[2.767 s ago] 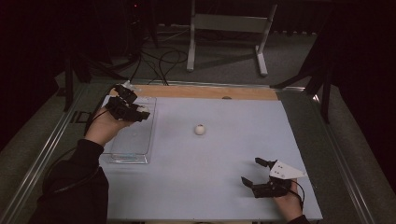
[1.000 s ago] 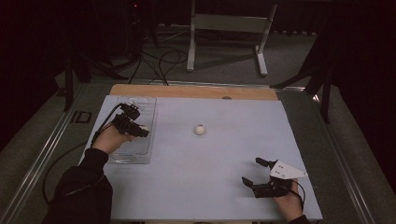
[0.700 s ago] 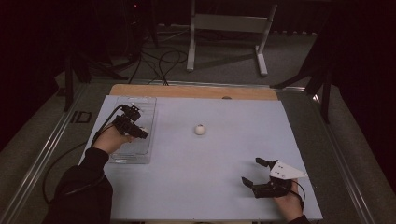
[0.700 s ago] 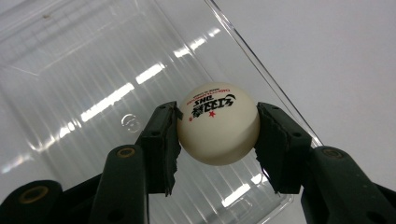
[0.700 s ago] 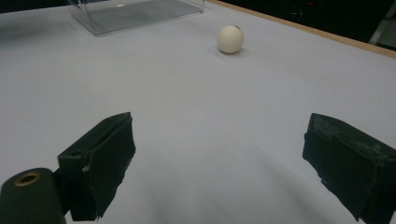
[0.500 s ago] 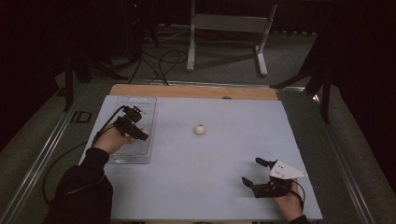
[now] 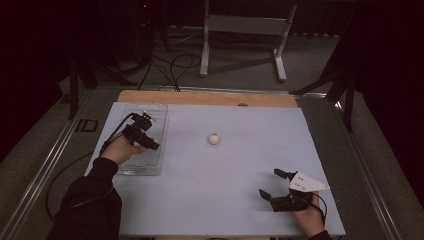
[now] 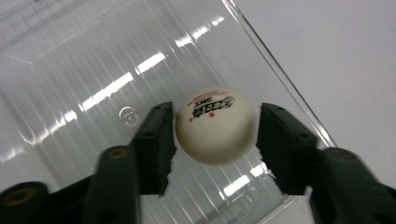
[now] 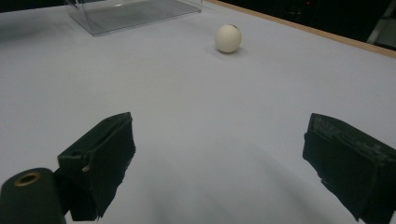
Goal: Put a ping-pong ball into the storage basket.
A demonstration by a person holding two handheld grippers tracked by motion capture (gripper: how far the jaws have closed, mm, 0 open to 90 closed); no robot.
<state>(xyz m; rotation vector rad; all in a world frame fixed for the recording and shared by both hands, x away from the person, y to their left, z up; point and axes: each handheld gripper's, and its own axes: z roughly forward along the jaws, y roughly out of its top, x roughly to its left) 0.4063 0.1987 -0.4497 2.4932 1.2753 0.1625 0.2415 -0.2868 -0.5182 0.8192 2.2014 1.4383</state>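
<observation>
Two white table-tennis balls are seen: one (image 8: 215, 125), printed with black lettering and a red mark that face the camera in the left gripper view, lies between the jaws of the left gripper (image 8: 212, 140) over the clear plastic tray (image 8: 70, 70); being round, it has no long axis. Those jaws have just been opening, and a gap shows beside the ball on one side. The second ball (image 7: 214, 139) rests mid-table on the pale blue mat (image 7: 240, 170), well apart from the right gripper (image 7: 272, 185), whose jaws are spread wide and empty.

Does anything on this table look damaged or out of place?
Nothing is spilled or broken. One ball sits alone mid-table, outside the clear tray, while another ball hangs over the tray between the left gripper's just-opening fingers.
</observation>
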